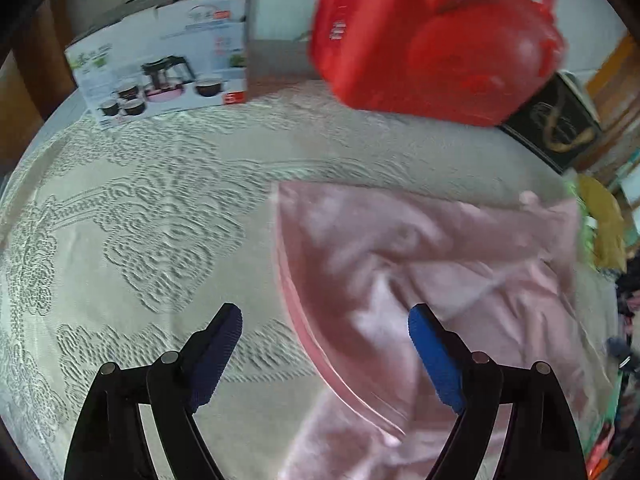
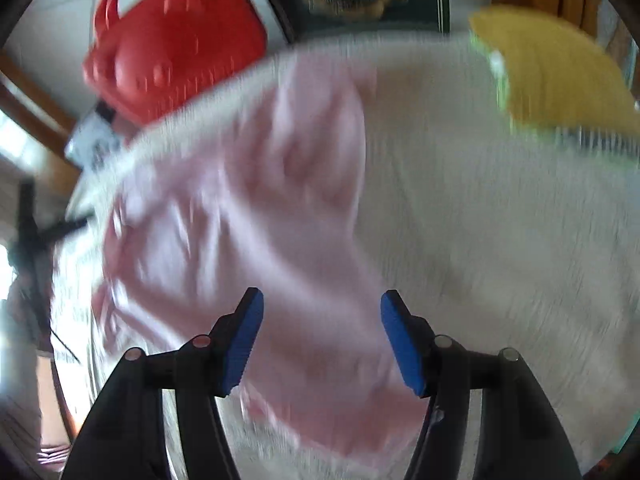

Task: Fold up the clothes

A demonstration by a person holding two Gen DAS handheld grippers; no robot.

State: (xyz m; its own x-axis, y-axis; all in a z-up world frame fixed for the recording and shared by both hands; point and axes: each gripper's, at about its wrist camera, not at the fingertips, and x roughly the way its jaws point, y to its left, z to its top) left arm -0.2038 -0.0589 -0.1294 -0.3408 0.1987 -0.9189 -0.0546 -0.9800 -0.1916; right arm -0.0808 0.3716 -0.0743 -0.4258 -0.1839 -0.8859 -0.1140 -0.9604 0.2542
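Observation:
A pale pink garment (image 1: pixel 432 264) lies crumpled on the white lace tablecloth (image 1: pixel 132 216), filling the right half of the left wrist view. My left gripper (image 1: pixel 325 322) is open just above the cloth's left hem, its blue pads (image 1: pixel 434 356) empty. In the right wrist view the same pink garment (image 2: pixel 256 208) spreads from the centre to the left, blurred by motion. My right gripper (image 2: pixel 322 312) hangs open over the garment's near part, with nothing between its fingers.
A red plastic basket (image 1: pixel 436 36) and a tea-set box (image 1: pixel 160 68) stand at the table's far edge, beside a dark box (image 1: pixel 556 124). The red basket (image 2: pixel 176 44) and a yellow object (image 2: pixel 556 76) show in the right wrist view. Bare tablecloth (image 2: pixel 500 220) lies right of the garment.

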